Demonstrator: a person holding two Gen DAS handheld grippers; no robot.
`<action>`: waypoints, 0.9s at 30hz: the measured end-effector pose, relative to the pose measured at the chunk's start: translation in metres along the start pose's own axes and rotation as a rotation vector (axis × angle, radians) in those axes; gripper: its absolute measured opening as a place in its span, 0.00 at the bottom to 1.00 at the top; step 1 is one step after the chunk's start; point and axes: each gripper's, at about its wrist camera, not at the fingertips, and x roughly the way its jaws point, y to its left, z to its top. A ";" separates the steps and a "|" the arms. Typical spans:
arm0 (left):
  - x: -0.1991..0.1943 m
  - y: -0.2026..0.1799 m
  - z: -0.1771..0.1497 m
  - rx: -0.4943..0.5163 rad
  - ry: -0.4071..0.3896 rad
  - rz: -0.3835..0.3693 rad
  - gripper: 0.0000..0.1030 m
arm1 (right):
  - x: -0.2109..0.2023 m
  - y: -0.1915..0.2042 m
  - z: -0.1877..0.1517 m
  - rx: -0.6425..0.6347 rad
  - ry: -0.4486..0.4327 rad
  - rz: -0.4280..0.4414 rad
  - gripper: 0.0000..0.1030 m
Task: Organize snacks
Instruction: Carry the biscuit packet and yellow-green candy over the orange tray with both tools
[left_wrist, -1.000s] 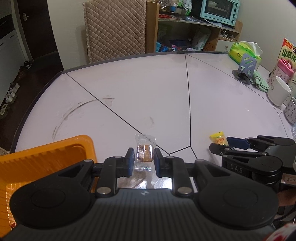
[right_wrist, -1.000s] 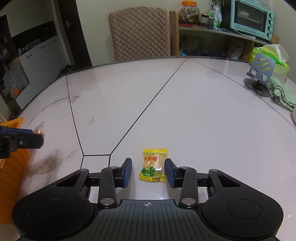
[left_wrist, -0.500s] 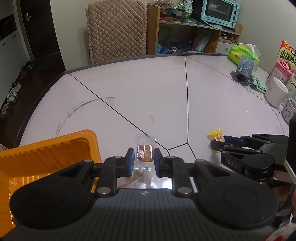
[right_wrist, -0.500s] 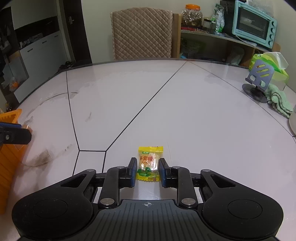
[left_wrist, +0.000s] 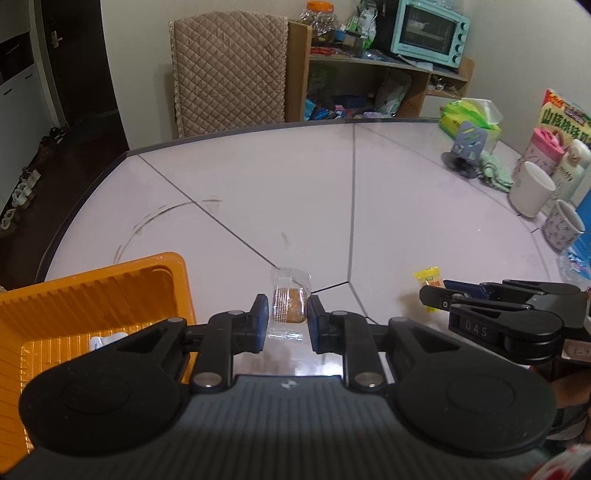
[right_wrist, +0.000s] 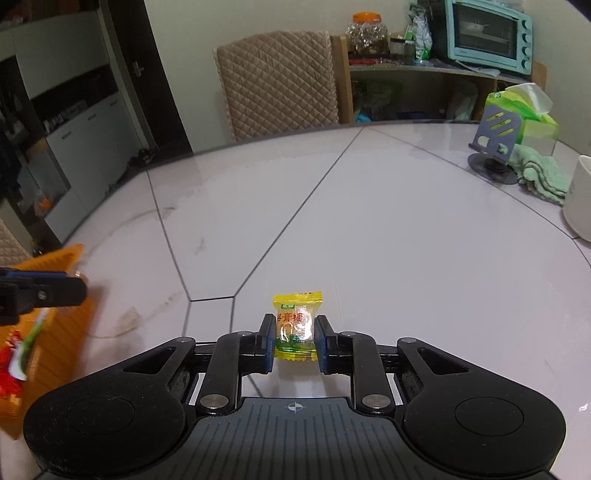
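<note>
Table: pale, glossy, dark seam lines, fills most of both views. Chair with quilted cover behind its far edge, top centre-left; teal toaster oven on a shelf, upper right.

Orange tray: lower left of the left wrist view, ribbed walls, a white wrapper partly visible on its floor. In the right wrist view it shows at the left edge, with a red and green packet in it.

Left gripper: lower centre, pads clamped on a clear packet with a brown snack, just right of the tray's near corner. Cannot tell if the packet is clear of the table.

Right gripper: lower centre of its own view, pads pressed on both sides of the yellow candy packet, red print facing the camera. In the left wrist view this gripper comes in from the right edge, the yellow packet at its tips.

White mugs, cartons, phone stand, green cloth: right edge, well apart from both packets.
</note>
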 end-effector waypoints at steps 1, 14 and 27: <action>-0.004 -0.002 -0.001 0.001 -0.004 -0.006 0.20 | -0.006 0.000 -0.001 0.006 -0.005 0.005 0.22; -0.070 0.002 -0.030 -0.009 -0.022 -0.058 0.20 | -0.083 0.015 -0.021 0.071 -0.022 0.085 0.22; -0.137 0.065 -0.092 -0.063 0.015 -0.051 0.20 | -0.126 0.100 -0.066 0.048 0.053 0.199 0.22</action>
